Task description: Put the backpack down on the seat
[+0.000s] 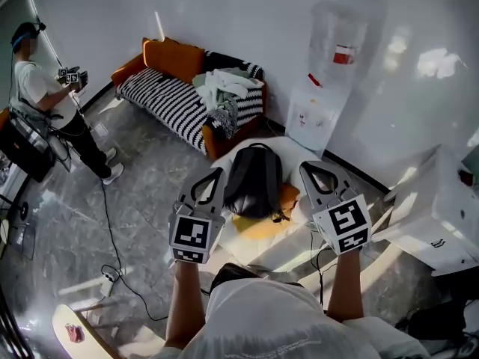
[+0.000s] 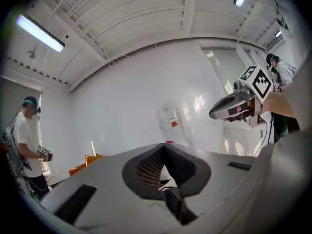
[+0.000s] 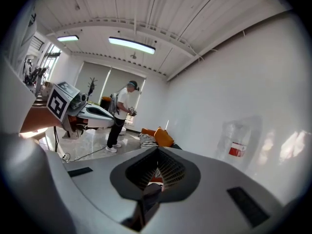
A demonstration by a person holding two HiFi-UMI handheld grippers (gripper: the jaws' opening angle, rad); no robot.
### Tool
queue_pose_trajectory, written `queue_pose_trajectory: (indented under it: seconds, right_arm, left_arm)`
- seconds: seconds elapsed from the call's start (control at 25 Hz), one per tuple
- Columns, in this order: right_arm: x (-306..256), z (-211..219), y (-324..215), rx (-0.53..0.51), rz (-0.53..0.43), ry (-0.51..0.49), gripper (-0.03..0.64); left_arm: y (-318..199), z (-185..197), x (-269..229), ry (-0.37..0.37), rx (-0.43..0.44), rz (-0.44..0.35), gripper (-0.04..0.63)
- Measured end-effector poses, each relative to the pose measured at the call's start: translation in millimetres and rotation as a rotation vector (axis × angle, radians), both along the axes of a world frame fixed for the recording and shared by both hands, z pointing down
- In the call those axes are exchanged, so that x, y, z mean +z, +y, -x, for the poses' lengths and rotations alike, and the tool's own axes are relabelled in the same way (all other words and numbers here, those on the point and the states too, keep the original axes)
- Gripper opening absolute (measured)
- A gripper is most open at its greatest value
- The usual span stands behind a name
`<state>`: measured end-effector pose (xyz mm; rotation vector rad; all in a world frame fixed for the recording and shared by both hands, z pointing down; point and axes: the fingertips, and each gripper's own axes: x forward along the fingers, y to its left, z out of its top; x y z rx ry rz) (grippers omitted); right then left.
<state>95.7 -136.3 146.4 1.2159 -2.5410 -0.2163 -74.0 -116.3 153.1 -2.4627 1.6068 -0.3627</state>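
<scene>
In the head view a black backpack (image 1: 254,179) rests upright on an orange seat cushion (image 1: 258,227) right in front of me. My left gripper (image 1: 215,173) is raised just left of the backpack, jaws shut and empty. My right gripper (image 1: 307,167) is raised just right of it, also shut with nothing held. Neither touches the backpack. In the left gripper view the shut jaws (image 2: 165,147) point up at the white wall, with the right gripper (image 2: 230,107) off to the side. In the right gripper view the shut jaws (image 3: 157,152) point across the room, past the left gripper (image 3: 95,112).
A striped sofa (image 1: 168,96) with orange cushions and a heap of clothes stands against the far wall. A water dispenser (image 1: 323,99) is beside it. A person (image 1: 43,96) with grippers stands at the left. A cable (image 1: 111,234) runs over the floor. A white box (image 1: 441,215) sits at the right.
</scene>
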Motion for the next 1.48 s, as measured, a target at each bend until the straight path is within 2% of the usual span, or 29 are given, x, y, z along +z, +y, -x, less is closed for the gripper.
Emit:
queue_pose_trajectory:
  seconds: [0.16, 0.32, 0.48, 0.8, 1.48]
  right_arm:
    - [-23.7, 2.9, 2.5, -0.008, -0.044, -0.028, 0.003]
    - [-58.0, 8.6, 16.5, -0.03, -0.109, -0.107, 0.003]
    - [-72.6, 11.3, 23.2, -0.033, -0.174, -0.104, 0.003]
    - [-55.6, 9.6, 16.5, -0.022, -0.143, -0.091, 0.003]
    - [-41.6, 5.2, 6.8, -0.018, -0.126, -0.056, 0.003]
  left_arm:
    - [3.6, -0.3, -22.7, -0.014, 0.002, -0.042, 0.009]
    - [13.9, -1.8, -44.1, -0.028, 0.008, -0.074, 0.009]
    - [19.4, -3.9, -56.4, -0.035, 0.009, -0.116, 0.009]
    - [19.3, -8.0, -65.2, -0.041, 0.016, -0.138, 0.009]
    - [8.8, -8.1, -59.0, -0.043, -0.001, -0.125, 0.009]
